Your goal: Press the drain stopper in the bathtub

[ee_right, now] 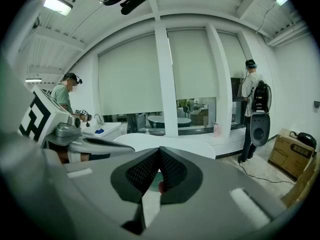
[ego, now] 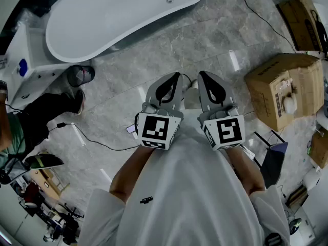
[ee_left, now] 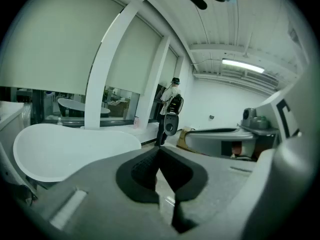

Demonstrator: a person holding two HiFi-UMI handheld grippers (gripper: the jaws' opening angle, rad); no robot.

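Observation:
The white oval bathtub [ego: 118,14] lies on the marble floor at the top of the head view, and its small round drain stopper [ego: 169,0] shows in the basin. I hold both grippers side by side in front of my chest, well short of the tub. On the left gripper [ego: 177,77] the jaws are shut with nothing between them, and the right gripper [ego: 202,76] is shut and empty too. In the left gripper view the tub [ee_left: 70,151] sits beyond the closed left gripper [ee_left: 159,149]. In the right gripper view its rim [ee_right: 170,142] lies past the closed right gripper [ee_right: 160,149].
Cardboard boxes [ego: 284,88] stand on the floor to the right. A black cable [ego: 92,141] runs across the floor at left, near a person's legs [ego: 46,111] and a dark bin [ego: 81,75]. A person with a backpack [ee_right: 254,104] stands by the windows.

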